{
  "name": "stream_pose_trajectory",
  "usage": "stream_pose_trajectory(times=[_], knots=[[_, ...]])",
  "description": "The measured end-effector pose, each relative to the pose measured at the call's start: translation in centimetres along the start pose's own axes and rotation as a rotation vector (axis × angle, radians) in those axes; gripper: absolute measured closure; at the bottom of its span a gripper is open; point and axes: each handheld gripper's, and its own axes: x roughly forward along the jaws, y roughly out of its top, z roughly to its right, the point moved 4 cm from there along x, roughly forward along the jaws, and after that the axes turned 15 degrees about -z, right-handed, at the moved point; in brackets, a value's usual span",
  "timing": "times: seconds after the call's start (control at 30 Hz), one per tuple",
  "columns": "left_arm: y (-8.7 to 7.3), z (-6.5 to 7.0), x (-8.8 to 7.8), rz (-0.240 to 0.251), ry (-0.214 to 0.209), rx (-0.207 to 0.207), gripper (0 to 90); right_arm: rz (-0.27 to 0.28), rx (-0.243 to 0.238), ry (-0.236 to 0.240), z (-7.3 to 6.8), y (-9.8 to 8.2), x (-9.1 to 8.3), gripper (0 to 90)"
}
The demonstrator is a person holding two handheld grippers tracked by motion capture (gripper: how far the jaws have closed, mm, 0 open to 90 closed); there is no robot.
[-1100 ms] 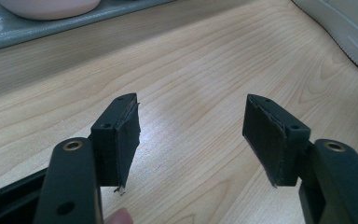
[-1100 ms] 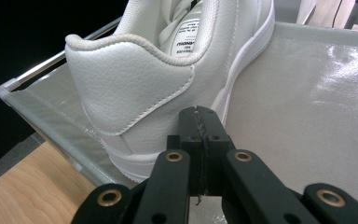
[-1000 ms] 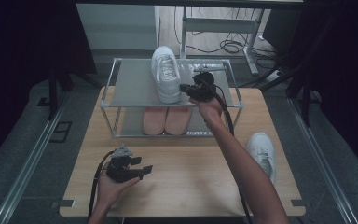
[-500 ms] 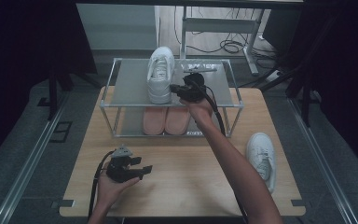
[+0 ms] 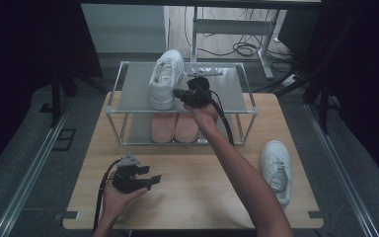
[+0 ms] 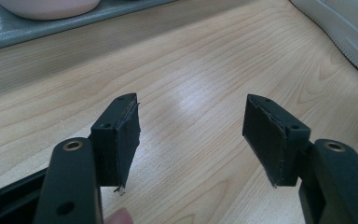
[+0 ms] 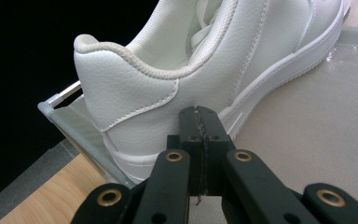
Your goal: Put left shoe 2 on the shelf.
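Observation:
A white sneaker (image 5: 166,79) stands on the top shelf of a small metal rack (image 5: 237,98), toe pointing away. My right gripper (image 5: 179,92) is shut and empty, its jaws pressed together right against the sneaker's (image 7: 177,70) side by the heel. A second white sneaker (image 5: 277,168) lies on the wooden table at the right. My left gripper (image 5: 154,179) rests low over the table near the front left, open, with bare wood between its pads (image 6: 123,135).
A pair of pink shoes (image 5: 175,127) sits on the rack's lower shelf. The wooden table (image 5: 197,197) has free room in front of the rack. Cables and a desk frame stand on the floor behind.
The right gripper has moved left along the top shelf, and the white sneaker has shifted left with it. The left gripper has stayed put.

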Motion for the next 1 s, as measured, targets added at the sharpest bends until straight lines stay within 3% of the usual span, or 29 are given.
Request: stream_pose_trajectory(times=[0.37,0.7,0.83,1.0], knots=[[0.0,0.0,0.0,0.004,-0.005,0.003,37.1,-0.001,-0.006,-0.005,0.6,-0.3,-0.8,89.7],[0.0,0.0,0.1,0.002,-0.001,0.004,37.1,0.011,-0.048,-0.034,1.5,-1.7,-4.3,88.6],[0.0,0.1,0.1,-0.001,0.000,0.005,37.1,-0.007,-0.093,-0.065,2.0,-3.0,-5.6,88.6],[0.0,0.0,0.1,-0.003,0.004,0.004,37.0,0.001,-0.096,-0.062,2.8,-5.0,-7.4,88.6]])
